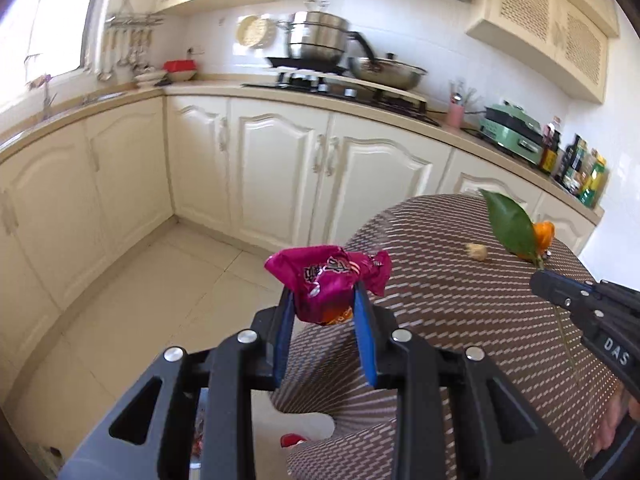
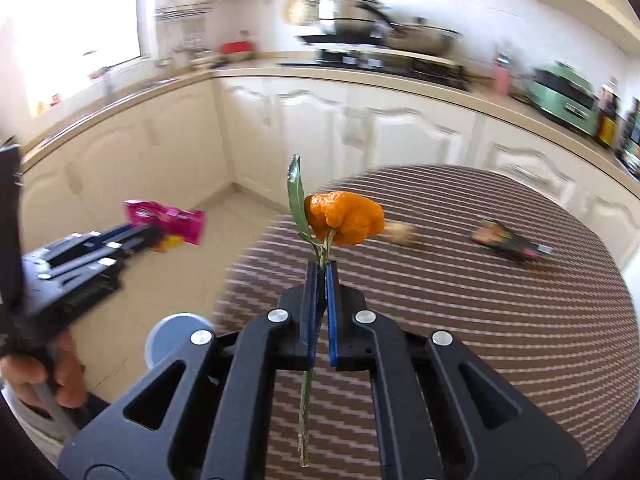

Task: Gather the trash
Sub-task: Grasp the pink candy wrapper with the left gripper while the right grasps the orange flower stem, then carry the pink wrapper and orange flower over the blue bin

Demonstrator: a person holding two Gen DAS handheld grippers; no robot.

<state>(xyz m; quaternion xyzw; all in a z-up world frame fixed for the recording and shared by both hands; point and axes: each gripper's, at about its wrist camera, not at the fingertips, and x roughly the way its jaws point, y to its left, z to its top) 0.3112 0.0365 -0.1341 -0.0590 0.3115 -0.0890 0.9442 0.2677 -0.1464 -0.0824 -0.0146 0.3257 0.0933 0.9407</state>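
The left claw (image 1: pixel 325 302) pinches a crumpled magenta wrapper (image 1: pixel 329 280) between its blue pads, held off the round woven surface (image 1: pixel 460 320) at its 9 o'clock edge, over the floor. The right claw (image 2: pixel 322 276) is pressed together on the stem of an orange peel (image 2: pixel 344 218) with a green leaf (image 2: pixel 295 192). A beige scrap (image 2: pixel 402 232) and a dark wrapper (image 2: pixel 508 240) lie toward 1 o'clock.

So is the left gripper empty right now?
No, the left gripper is clamped on a crumpled pink wrapper, held between its blue pads.

Glossy foil wrapper (image 1: pixel 328 280), woven tablecloth (image 1: pixel 480 320), steel pot (image 1: pixel 316 36)
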